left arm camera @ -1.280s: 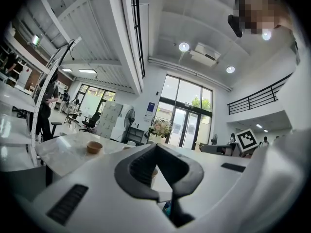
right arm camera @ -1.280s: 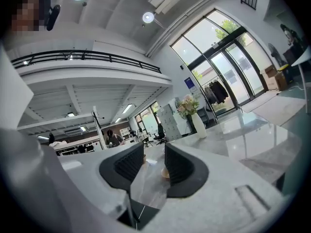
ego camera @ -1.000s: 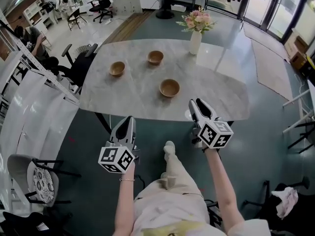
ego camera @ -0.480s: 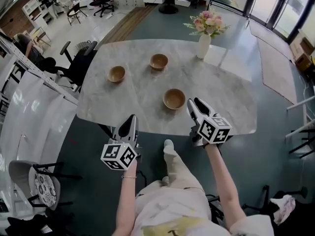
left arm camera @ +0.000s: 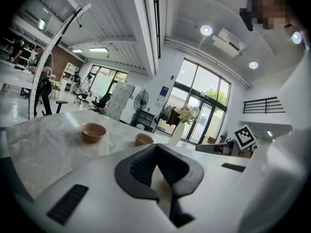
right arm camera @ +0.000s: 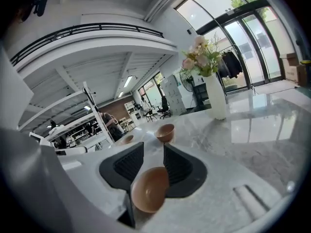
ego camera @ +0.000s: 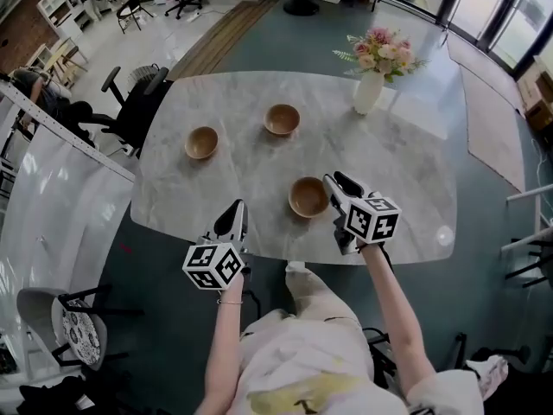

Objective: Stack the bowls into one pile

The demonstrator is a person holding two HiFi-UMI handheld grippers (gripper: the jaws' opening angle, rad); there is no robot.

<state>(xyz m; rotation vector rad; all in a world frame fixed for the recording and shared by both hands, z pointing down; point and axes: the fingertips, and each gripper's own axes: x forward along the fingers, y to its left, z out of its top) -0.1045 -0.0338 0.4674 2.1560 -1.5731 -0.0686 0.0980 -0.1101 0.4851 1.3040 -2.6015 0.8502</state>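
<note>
Approach is what has changed: both hands have come forward and down to the marble table (ego camera: 406, 158). The right gripper (ego camera: 335, 181) now sits just right of the near bowl (ego camera: 308, 197). Its jaws stand apart with nothing pinched, and its own view shows that bowl low in the gap, pads off it. The left gripper (ego camera: 238, 211), jaws likewise spread and empty, hangs over the table's front edge, left of the near bowl. I judge the first pick is about to begin; nothing is stacked yet. The second bowl (ego camera: 282, 119) lies well beyond the near bowl, the third bowl (ego camera: 201, 142) beyond it to the left. The near bowl sits close to the front edge, so I'd lift inward. Bare marble separates all three, and the flower vase (ego camera: 368, 93) stands well beyond the near bowl, rightward.
</note>
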